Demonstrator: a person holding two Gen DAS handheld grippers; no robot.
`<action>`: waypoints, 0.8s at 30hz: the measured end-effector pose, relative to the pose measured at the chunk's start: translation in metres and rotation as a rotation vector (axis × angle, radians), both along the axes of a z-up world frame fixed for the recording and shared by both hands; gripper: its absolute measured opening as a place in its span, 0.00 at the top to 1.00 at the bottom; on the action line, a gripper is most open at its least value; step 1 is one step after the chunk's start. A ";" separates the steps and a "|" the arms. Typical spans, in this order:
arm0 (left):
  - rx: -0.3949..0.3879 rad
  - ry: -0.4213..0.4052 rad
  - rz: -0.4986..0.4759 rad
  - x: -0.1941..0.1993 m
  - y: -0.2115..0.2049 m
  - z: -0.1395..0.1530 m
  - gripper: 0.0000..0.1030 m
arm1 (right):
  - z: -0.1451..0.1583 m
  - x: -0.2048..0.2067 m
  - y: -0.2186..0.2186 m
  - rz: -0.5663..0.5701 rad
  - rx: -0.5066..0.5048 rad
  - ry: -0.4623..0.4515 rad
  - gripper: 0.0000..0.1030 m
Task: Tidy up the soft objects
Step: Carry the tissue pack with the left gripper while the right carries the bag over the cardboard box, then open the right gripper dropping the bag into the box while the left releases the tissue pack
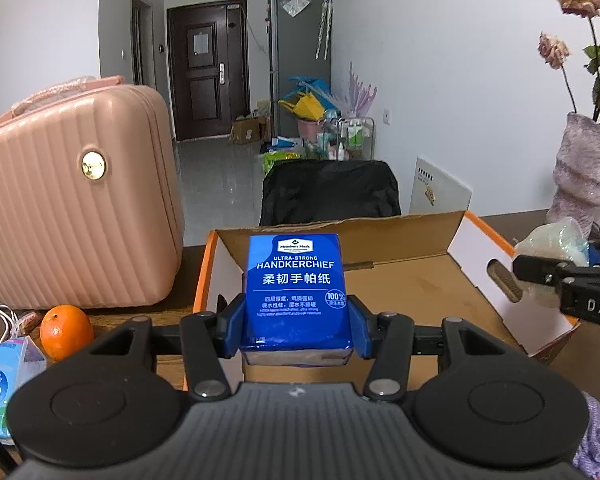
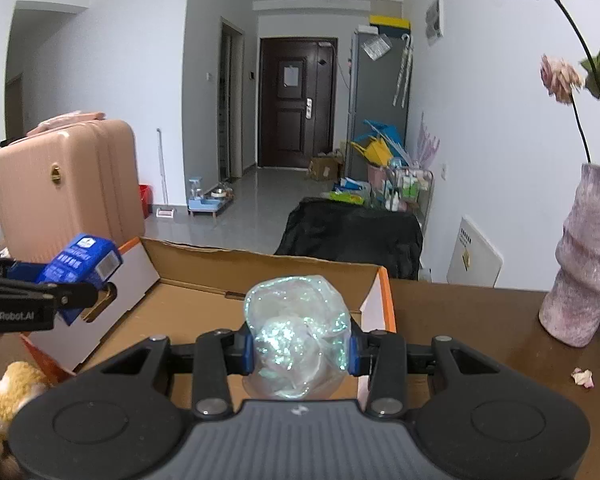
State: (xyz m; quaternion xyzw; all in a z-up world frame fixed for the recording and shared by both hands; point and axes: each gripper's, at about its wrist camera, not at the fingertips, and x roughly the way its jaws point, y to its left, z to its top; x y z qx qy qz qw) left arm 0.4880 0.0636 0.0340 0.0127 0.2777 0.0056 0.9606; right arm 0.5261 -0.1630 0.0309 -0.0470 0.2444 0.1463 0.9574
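Observation:
My left gripper [image 1: 296, 324] is shut on a blue handkerchief tissue pack [image 1: 296, 292], held upright over the near left part of an open cardboard box [image 1: 404, 280] with orange edges. My right gripper [image 2: 300, 350] is shut on a crumpled iridescent clear plastic ball [image 2: 298, 332] above the same cardboard box [image 2: 204, 300]. In the right wrist view the tissue pack [image 2: 82, 260] and left gripper [image 2: 80, 294] show at the box's left wall. In the left wrist view the plastic ball [image 1: 556, 242] and right gripper [image 1: 540, 276] show at the box's right wall.
A pink suitcase [image 1: 72, 196] stands left of the box, with an orange [image 1: 66, 330] and a light blue packet [image 1: 8, 376] in front of it. A mauve vase [image 2: 584, 256] with dried flowers stands at the right. An orange plush toy [image 2: 4, 396] lies near left, a black-draped chair [image 1: 328, 192] behind.

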 end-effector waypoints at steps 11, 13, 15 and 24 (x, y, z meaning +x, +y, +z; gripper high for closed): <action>0.020 0.058 0.013 0.018 -0.001 -0.019 0.49 | -0.020 0.026 0.007 -0.004 -0.031 0.087 0.62; 0.021 0.059 0.015 0.018 -0.001 -0.020 0.49 | -0.023 0.028 0.008 -0.003 -0.033 0.095 0.62; 0.021 0.060 0.016 0.019 -0.001 -0.021 0.49 | -0.025 0.028 0.009 0.002 -0.035 0.094 0.62; 0.008 0.025 0.016 0.013 0.001 -0.017 0.28 | -0.023 0.026 0.009 -0.014 -0.038 0.066 0.18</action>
